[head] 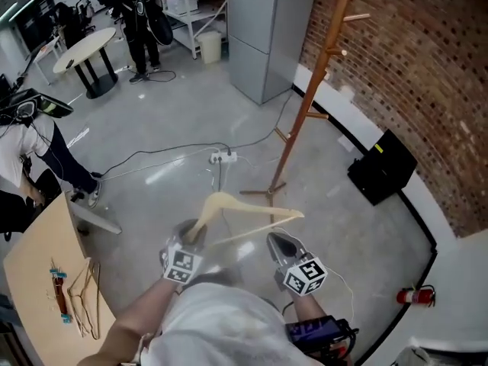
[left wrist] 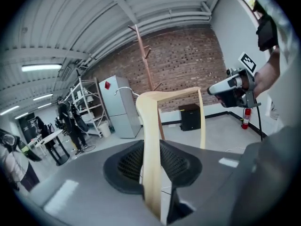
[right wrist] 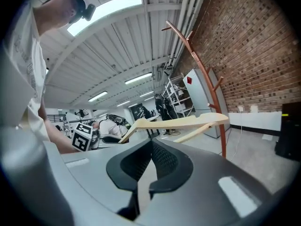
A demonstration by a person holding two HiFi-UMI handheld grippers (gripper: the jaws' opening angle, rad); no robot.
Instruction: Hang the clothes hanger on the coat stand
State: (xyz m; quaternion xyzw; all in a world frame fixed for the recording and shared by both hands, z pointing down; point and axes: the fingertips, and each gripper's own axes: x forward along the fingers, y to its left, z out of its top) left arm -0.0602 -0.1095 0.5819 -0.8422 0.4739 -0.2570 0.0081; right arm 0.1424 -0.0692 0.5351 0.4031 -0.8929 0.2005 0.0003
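A pale wooden clothes hanger (head: 229,202) is held low in front of me over the concrete floor. My left gripper (head: 191,233) is shut on its left arm; in the left gripper view the arm (left wrist: 150,140) runs up between the pads of the left gripper (left wrist: 151,147). My right gripper (head: 278,241) sits just below the hanger's lower bar, its tips together and nothing in them. In the right gripper view the hanger (right wrist: 178,122) crosses just beyond the right gripper (right wrist: 150,145). The brown coat stand (head: 309,101) rises ahead by the brick wall.
A power strip (head: 223,157) with cables lies on the floor before the stand. A black box (head: 381,166) and a fire extinguisher (head: 415,294) sit by the wall at right. A wooden table (head: 38,265) at lower left holds spare hangers (head: 84,296). People stand at the back and left.
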